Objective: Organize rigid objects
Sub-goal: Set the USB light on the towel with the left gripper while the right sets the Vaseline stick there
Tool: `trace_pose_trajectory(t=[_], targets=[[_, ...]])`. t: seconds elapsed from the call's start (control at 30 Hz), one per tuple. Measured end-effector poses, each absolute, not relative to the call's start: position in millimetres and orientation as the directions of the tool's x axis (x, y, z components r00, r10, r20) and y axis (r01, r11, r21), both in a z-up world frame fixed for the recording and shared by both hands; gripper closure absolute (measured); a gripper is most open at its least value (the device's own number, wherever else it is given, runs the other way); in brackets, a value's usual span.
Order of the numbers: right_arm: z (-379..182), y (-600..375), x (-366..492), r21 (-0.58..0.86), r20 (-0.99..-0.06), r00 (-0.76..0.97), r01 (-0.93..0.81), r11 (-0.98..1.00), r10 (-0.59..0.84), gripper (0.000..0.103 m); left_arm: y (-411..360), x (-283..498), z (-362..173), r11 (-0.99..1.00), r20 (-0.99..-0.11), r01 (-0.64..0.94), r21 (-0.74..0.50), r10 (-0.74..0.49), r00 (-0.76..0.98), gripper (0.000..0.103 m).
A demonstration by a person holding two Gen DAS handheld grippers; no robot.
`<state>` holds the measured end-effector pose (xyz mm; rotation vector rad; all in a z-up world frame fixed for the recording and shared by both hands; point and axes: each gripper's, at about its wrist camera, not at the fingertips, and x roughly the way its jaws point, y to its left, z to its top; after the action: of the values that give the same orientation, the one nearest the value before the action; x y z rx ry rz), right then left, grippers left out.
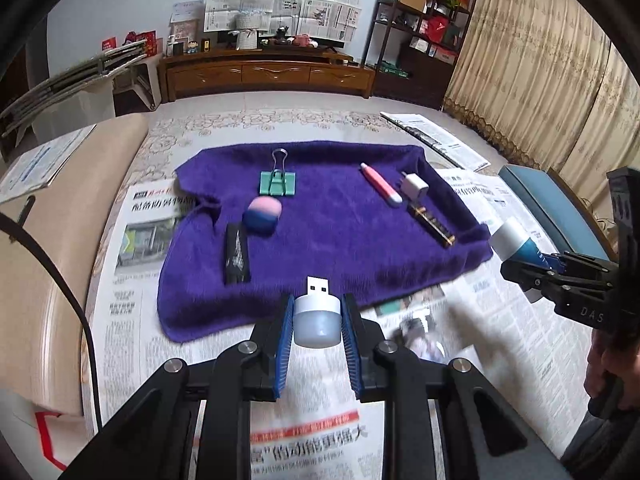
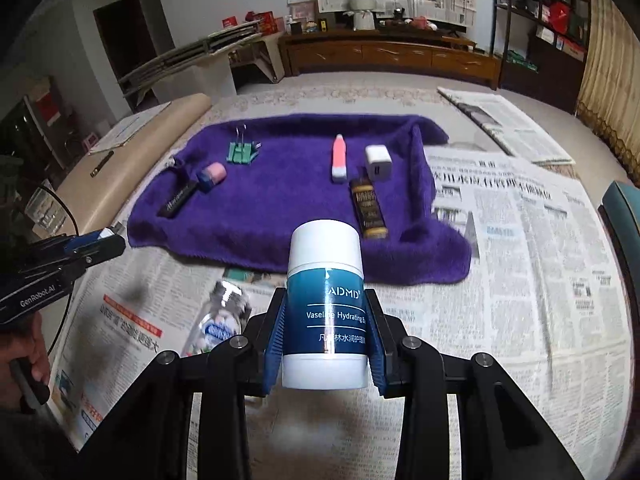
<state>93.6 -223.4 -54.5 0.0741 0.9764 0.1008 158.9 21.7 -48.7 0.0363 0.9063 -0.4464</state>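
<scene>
My left gripper is shut on a small white USB lamp, its plug pointing forward, just before the near edge of the purple towel. My right gripper is shut on a blue and white Vaseline balm stick, held above the newspaper near the towel's front edge. On the towel lie a green binder clip, a pink and blue eraser, a black bar, a pink tube, a white charger plug and a gold and black tube.
Newspapers cover the table around the towel. A small clear bottle lies on the paper between the two grippers. A beige rolled cushion runs along the left edge, a blue seat stands at the right. A wooden cabinet is far behind.
</scene>
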Motion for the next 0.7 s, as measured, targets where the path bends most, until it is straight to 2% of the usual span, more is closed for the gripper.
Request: trace_pose_trajectory(t=[0.3,0.7], targets=[[-48.9,-223.6,147.6,0.125,-0.827,0.543,-0.07,0.99,0.143,0.067,11.6,206.9,-58.0,0.915,-0.79,0.372,-0.154,-0.341,0.51,0.081],[-82.9,-216.4,218.2,0.098,-0.875,0.462,-0.118,0.988,0.142,0.067,2.9,251.6,-91.9,0.916,-0.838,0.378,-0.133,-0.307,0.45,0.081]])
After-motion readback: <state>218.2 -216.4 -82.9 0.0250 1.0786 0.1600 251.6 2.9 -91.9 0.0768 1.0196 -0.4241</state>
